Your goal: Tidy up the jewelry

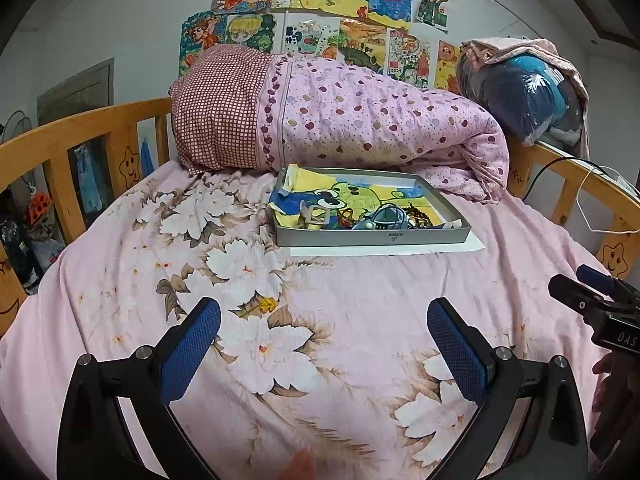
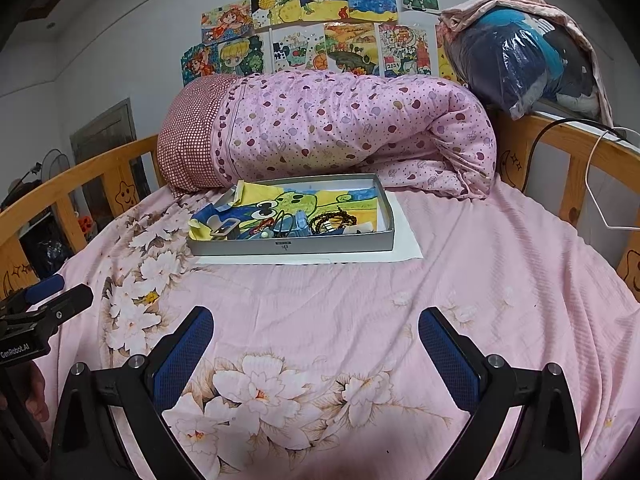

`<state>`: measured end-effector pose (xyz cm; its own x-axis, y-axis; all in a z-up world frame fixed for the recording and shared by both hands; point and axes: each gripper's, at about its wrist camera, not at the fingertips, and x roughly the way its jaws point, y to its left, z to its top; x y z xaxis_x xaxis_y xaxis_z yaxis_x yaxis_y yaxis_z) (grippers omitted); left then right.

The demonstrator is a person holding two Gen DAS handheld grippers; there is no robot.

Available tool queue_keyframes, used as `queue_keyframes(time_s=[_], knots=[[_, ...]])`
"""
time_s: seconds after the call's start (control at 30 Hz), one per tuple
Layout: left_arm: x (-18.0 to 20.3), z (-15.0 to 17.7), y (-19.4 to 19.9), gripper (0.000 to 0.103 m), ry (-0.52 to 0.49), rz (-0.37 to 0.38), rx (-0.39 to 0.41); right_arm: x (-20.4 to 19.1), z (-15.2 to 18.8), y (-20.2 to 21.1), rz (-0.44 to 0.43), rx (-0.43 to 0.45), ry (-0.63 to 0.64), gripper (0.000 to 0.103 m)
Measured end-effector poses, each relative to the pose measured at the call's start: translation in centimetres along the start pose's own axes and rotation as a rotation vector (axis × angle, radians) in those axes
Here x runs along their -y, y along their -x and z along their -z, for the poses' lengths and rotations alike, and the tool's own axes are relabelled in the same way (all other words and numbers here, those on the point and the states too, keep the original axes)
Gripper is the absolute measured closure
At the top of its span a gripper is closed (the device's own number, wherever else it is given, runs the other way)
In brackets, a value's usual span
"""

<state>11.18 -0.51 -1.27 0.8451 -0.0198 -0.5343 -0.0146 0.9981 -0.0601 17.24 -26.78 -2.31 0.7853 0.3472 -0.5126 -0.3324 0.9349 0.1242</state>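
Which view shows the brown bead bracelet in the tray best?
The right wrist view. There the bead bracelet lies as clear loops near the tray's right side, apart from the blue clutter. In the left wrist view the bracelet is partly hidden behind a blue-grey item and reads only as a dark beaded tangle.

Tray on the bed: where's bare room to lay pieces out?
The tray's front half is crowded with jewelry; its back half is freer. The bedsheet between the tray and both open claws, left and right, is bare.
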Motion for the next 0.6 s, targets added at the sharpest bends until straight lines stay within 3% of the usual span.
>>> queue_keyframes(time_s=[0.6], knots=[[0.21, 0.50, -0.15, 0.002, -0.011, 0.010, -0.021, -0.15, 0.17, -0.03, 0.000, -0.001, -0.003, 0.000]])
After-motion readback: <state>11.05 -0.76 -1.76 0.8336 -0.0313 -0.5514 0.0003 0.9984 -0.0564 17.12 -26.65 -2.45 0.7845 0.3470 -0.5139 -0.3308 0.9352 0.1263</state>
